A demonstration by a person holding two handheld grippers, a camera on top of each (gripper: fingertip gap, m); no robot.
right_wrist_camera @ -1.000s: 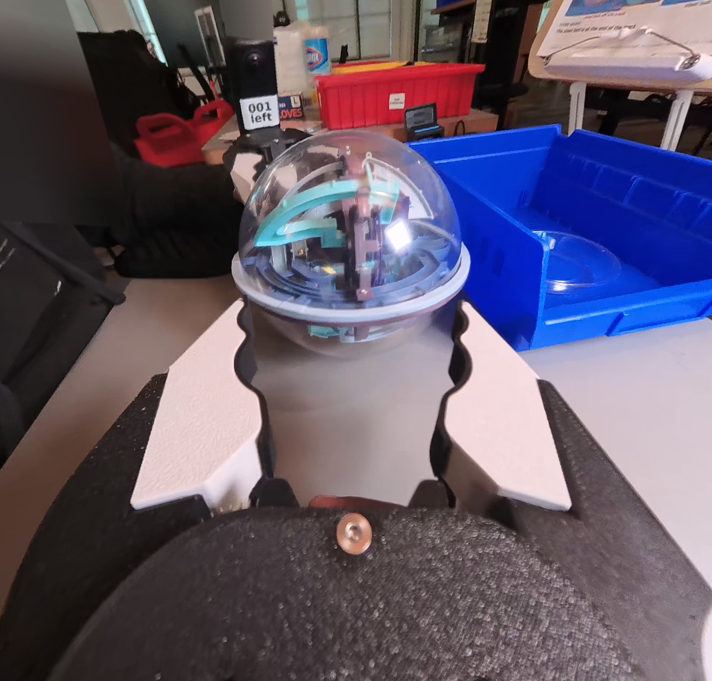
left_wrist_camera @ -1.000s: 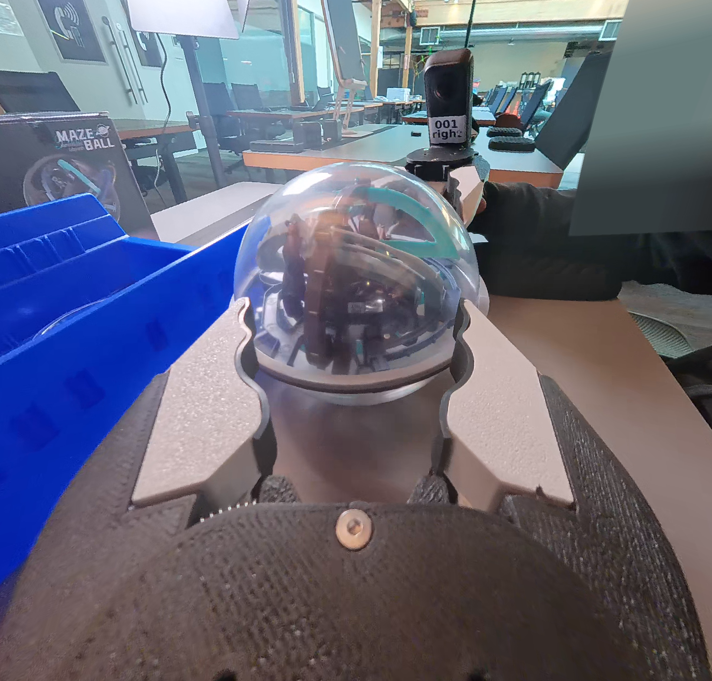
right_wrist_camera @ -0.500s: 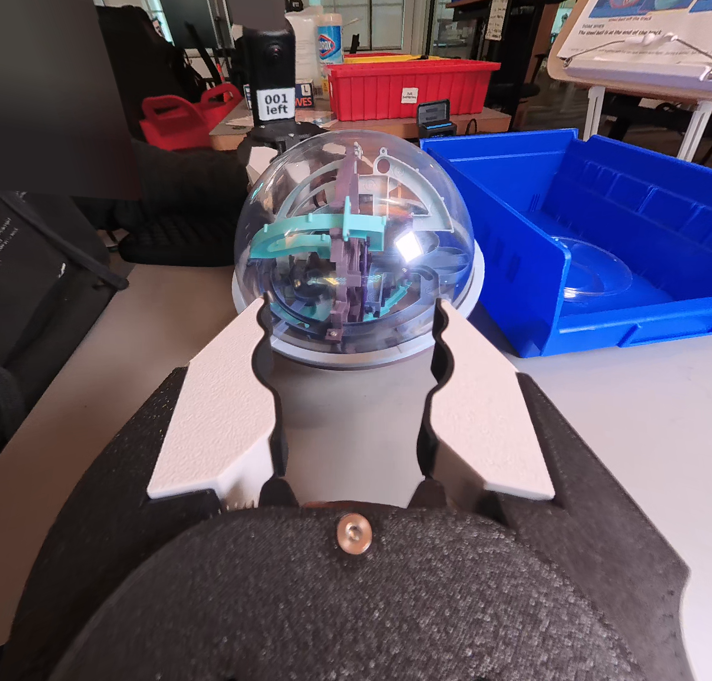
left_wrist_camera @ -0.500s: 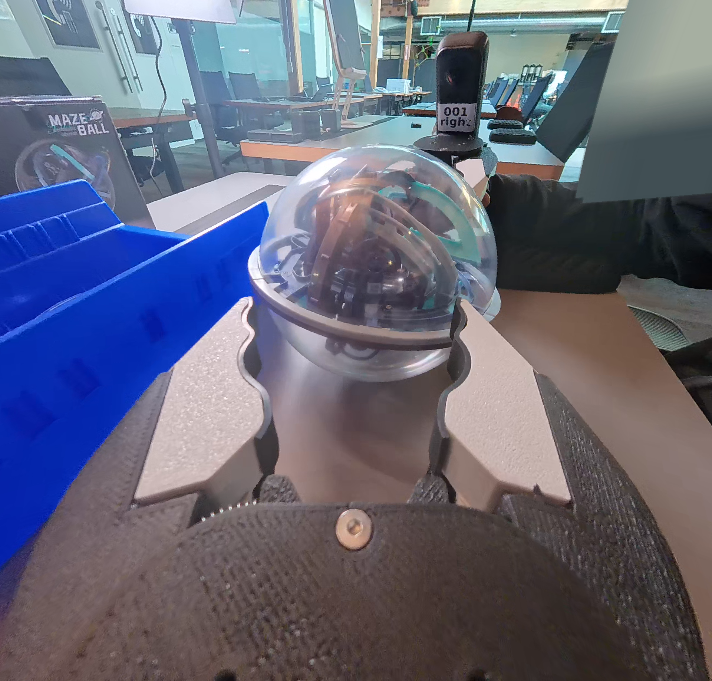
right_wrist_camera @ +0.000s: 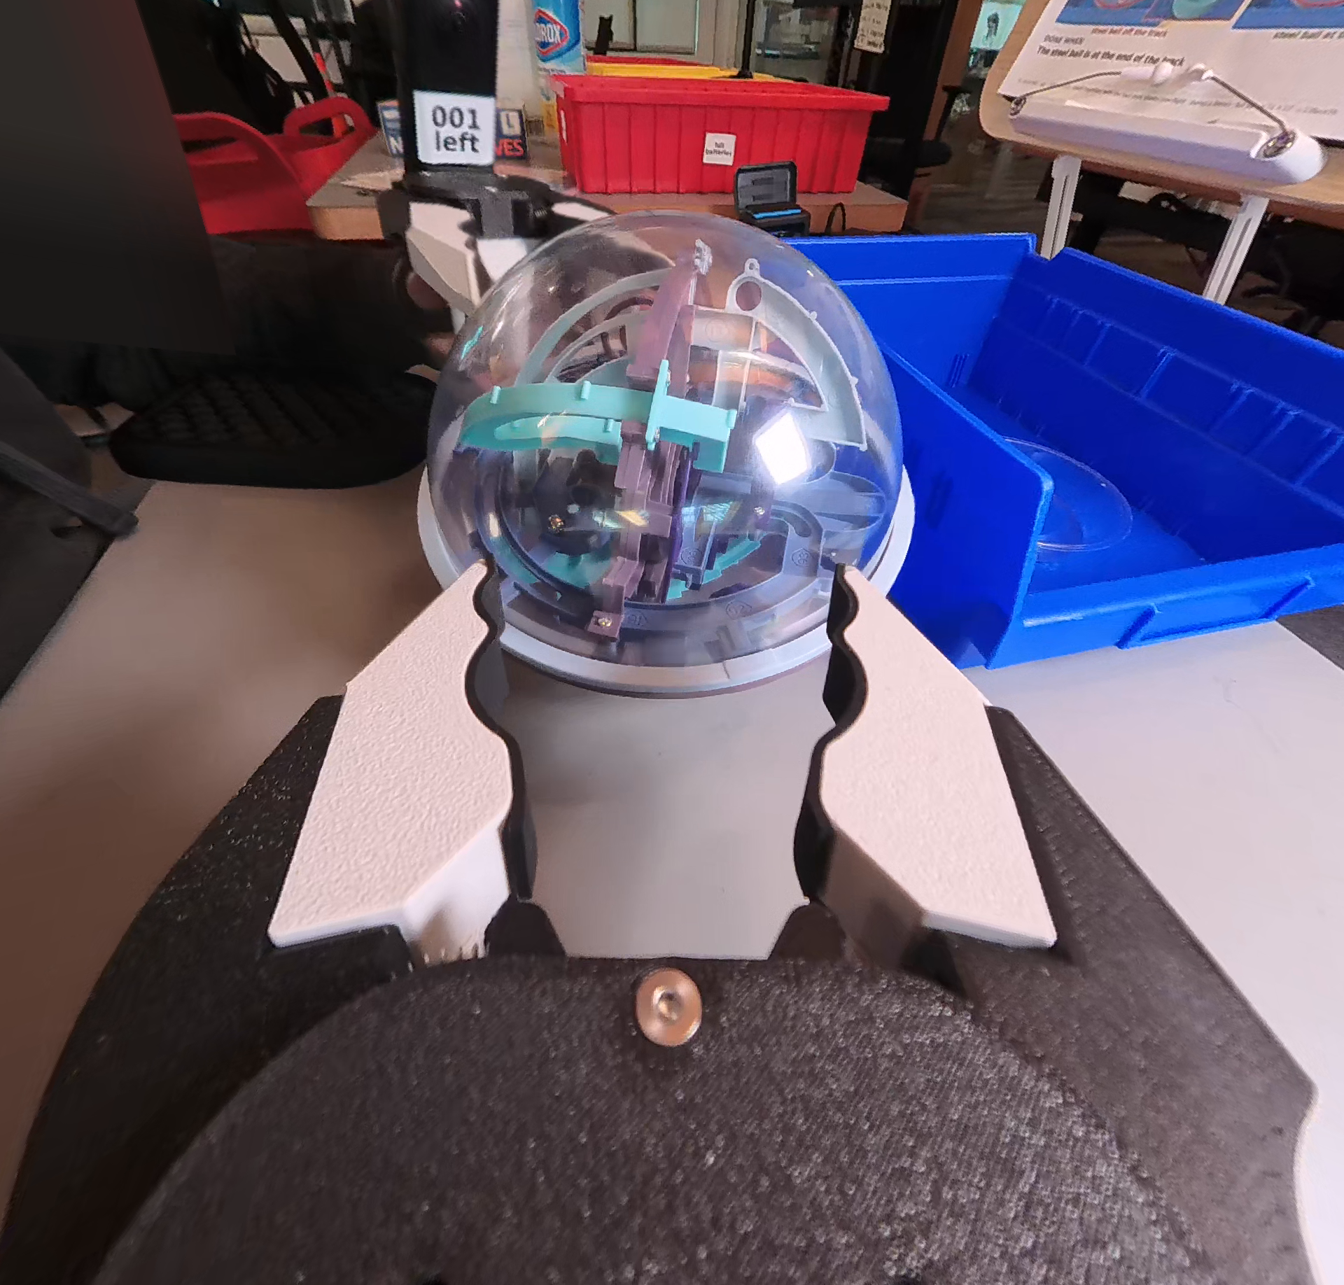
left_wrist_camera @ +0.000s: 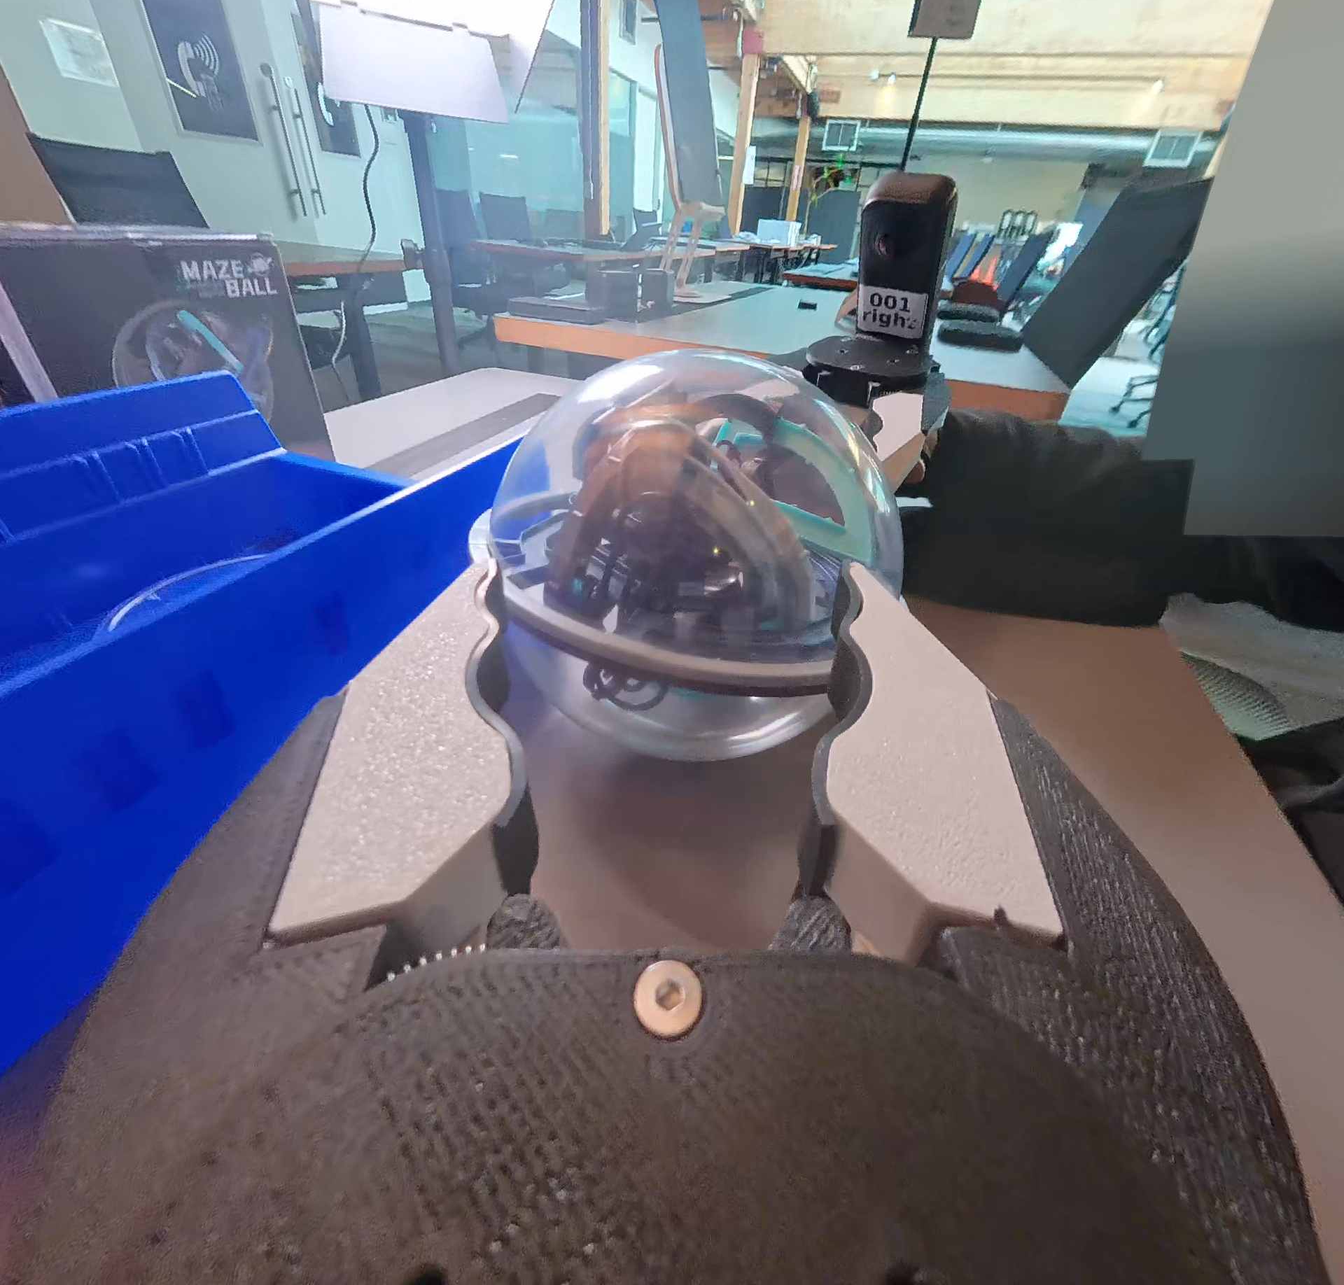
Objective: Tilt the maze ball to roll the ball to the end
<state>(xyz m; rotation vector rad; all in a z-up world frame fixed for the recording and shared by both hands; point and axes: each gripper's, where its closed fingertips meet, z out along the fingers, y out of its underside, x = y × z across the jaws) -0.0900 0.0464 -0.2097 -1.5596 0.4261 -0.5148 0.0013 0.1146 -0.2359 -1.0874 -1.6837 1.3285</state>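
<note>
Office desks and chairs fill the background behind a pale table (right_wrist_camera: 218, 596). At the left of the left wrist view sits a blue bin (left_wrist_camera: 182, 596), with a dark box (left_wrist_camera: 145, 319) behind it. Just beside the bin, the clear maze ball (left_wrist_camera: 691, 545) is clamped from opposite sides, tilted, its rim slanting. The left gripper (left_wrist_camera: 665, 617) presses both fingertips on the ball, and the right gripper (right_wrist_camera: 662, 596) grips it likewise; a dark sleeve (left_wrist_camera: 1033, 516) shows at right.
</note>
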